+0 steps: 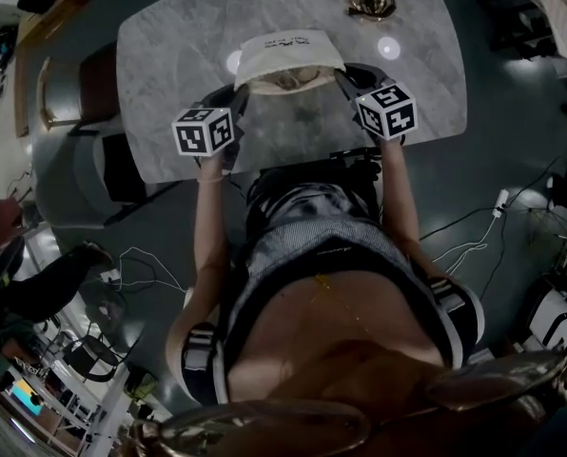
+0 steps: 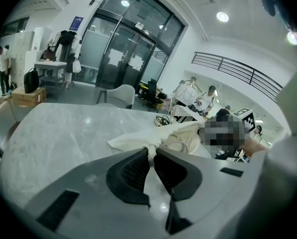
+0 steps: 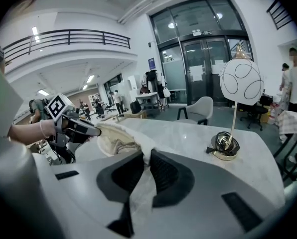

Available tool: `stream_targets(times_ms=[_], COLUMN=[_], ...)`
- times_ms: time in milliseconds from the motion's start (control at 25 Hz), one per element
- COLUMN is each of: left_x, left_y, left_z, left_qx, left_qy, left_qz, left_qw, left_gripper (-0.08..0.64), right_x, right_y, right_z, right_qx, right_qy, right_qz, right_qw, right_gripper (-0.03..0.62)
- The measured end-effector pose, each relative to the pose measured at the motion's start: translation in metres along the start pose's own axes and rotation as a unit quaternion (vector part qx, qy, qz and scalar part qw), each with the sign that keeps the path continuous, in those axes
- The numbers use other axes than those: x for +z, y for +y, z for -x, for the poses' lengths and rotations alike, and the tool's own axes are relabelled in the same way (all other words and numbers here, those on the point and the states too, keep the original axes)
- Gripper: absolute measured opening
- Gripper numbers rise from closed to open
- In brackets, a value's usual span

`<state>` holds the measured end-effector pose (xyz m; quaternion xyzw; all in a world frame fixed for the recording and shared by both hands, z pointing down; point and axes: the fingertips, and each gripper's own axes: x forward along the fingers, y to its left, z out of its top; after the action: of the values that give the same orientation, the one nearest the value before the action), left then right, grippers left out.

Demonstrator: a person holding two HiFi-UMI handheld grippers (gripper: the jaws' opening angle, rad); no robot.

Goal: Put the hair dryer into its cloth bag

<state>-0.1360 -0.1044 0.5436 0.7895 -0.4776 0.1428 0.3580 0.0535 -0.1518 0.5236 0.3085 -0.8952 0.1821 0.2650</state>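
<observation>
Fig. — Bag held open at the near edge of the table. I hold the cloth bag by its mouth, one gripper on each side, with the rest of the bag lying flat on the marble away from me. The left gripper is closed almost fully, its jaws pinching a bunched fold of the mouth's left rim. The right gripper is likewise clamped on the right rim, with a strip of cloth trailing back between its jaws. The mouth gapes between the two grippers. The hair dryer lies inside the bag just behind the rim, and only a pale part and a loop of cord show. A lamp base wound with cable stands well apart at the far right of the table.
</observation>
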Motion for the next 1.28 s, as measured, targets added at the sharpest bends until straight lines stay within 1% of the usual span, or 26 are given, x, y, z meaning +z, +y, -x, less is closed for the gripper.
stream_targets(times_ms=[200,480,600,760,960,1160,1280], left_x=[-0.02,-0.054,-0.067,-0.084,-0.107,-0.123,-0.13], left_y=[-0.005,-0.009,-0.012,-0.015,-0.015,-0.011,-0.013], left_z=[-0.002,-0.006,-0.01,-0.013,-0.018,-0.023,-0.025], left_qx=[-0.003,-0.011,-0.01,-0.011,-0.007,0.0,0.001], left_qy=[0.021,0.055,0.068,0.083,0.103,0.12,0.128], left_qz=[-0.001,0.008,0.009,0.019,0.026,0.032,0.032], left_qw=[0.9998,0.9984,0.9976,0.9963,0.9943,0.9923,0.9912], left_gripper=[0.032,0.032,0.032,0.032,0.032,0.032,0.032], right_x=[-0.019,-0.054,-0.068,-0.085,-0.106,-0.125,-0.134], right_y=[0.003,0.008,0.008,0.008,0.01,0.01,0.01], right_z=[0.003,-0.002,-0.002,-0.002,-0.005,-0.01,-0.011], right_qx=[0.004,0.004,0.006,0.007,0.011,0.015,0.016], right_qy=[0.026,0.077,0.092,0.115,0.141,0.16,0.175], right_qz=[0.001,0.009,0.003,0.004,0.011,0.005,0.011], right_qw=[1.0,0.997,0.996,0.993,0.99,0.987,0.984], right_gripper=[0.092,0.092,0.092,0.092,0.092,0.092,0.092])
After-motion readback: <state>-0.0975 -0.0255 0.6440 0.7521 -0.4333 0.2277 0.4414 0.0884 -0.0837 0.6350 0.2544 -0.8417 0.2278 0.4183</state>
